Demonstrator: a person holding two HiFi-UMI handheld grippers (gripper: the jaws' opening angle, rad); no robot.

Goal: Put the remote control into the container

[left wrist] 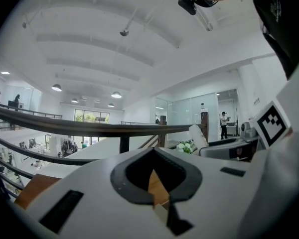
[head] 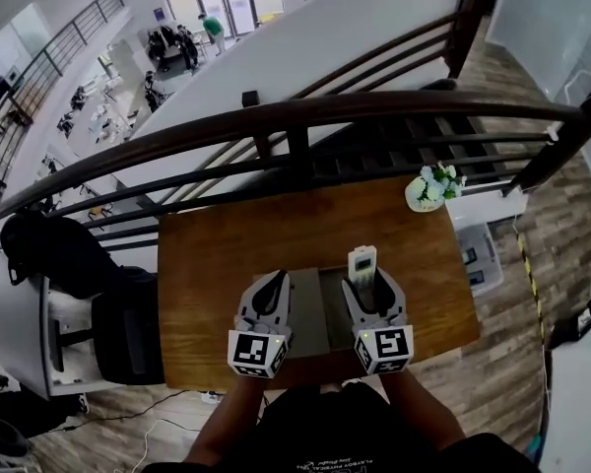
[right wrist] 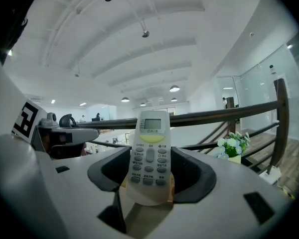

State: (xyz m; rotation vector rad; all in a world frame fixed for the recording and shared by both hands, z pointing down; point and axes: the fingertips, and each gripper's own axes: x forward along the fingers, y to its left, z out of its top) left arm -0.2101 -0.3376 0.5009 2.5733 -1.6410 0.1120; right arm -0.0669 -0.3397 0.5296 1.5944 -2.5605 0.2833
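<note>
A white remote control (head: 362,262) with a small screen and grey buttons stands upright between the jaws of my right gripper (head: 366,286), which is shut on its lower half. In the right gripper view the remote control (right wrist: 149,153) faces the camera, held by my right gripper (right wrist: 150,172). A dark grey container (head: 320,315) lies on the wooden table (head: 227,254) between the two grippers, with the remote above its right edge. My left gripper (head: 274,282) hovers at the container's left side, shut with nothing in it. In its own view the left gripper (left wrist: 154,176) shows only wood through its gap.
A small white vase of flowers (head: 431,187) stands at the table's far right corner. A dark railing (head: 295,116) runs just beyond the table's far edge, with a drop to a lower floor behind it. A chair (head: 118,328) stands left of the table.
</note>
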